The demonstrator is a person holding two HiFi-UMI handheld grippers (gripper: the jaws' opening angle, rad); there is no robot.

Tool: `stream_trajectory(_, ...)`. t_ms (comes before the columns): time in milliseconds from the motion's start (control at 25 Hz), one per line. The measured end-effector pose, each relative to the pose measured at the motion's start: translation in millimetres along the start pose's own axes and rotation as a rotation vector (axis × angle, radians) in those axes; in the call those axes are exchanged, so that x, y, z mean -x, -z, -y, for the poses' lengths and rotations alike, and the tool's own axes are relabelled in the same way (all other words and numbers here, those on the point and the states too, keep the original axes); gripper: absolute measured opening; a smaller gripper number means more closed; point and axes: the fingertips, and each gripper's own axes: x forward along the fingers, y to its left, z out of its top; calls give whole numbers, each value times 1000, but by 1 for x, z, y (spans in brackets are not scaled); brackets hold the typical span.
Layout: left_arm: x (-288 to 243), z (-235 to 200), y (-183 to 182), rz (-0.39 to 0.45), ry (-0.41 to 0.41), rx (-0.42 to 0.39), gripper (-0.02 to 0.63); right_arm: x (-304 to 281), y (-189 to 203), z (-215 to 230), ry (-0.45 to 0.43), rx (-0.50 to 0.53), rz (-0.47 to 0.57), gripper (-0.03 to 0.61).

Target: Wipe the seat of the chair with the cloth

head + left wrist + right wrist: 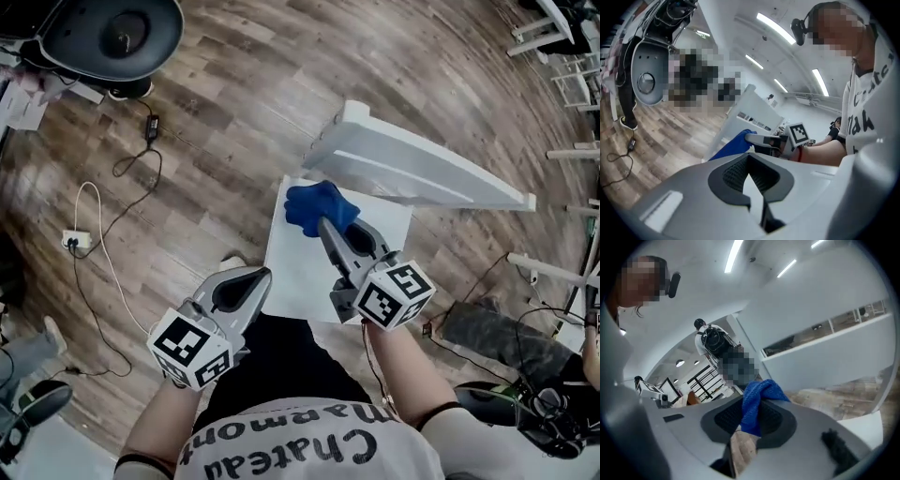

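Note:
The white chair seat (298, 267) lies in the middle of the head view, its white backrest (422, 171) tilted away at the upper right. A blue cloth (317, 204) rests on the far part of the seat, and my right gripper (324, 225) is shut on it. In the right gripper view the cloth (757, 399) hangs bunched between the jaws of that gripper (750, 422). My left gripper (257, 277) hovers at the seat's near left edge, shut with nothing in it. In the left gripper view, the left gripper (750, 176) faces the cloth (732, 146) and the right gripper (758, 138).
Wooden floor surrounds the chair. A black round machine (112, 33) stands at the upper left. A power strip (73, 241) with cables lies on the floor at left. White frames (562, 47) and a dark bag (487, 333) are at right.

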Motion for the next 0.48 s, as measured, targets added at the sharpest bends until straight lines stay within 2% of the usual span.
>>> stream_trajectory(120,-14,-19,46,-61,47,21,9,-34,46,32,22,-22,-70,83)
stream_trajectory(200,-22,-31,63,-87,57,28,9,-56,70,55,90,9,-154,83)
stream_trajectory(320,-36,-59,80,-137,20,41,9,-82,94,92,241,66,-271,83)
stream_trajectory(400,-44,-76,90,-172,2,55,9,-97,113,105,278,82,-345,83)
stream_trajectory(480,-52,-88,94,-196,-2,54,9,-109,136,111,278,149,-447,83)
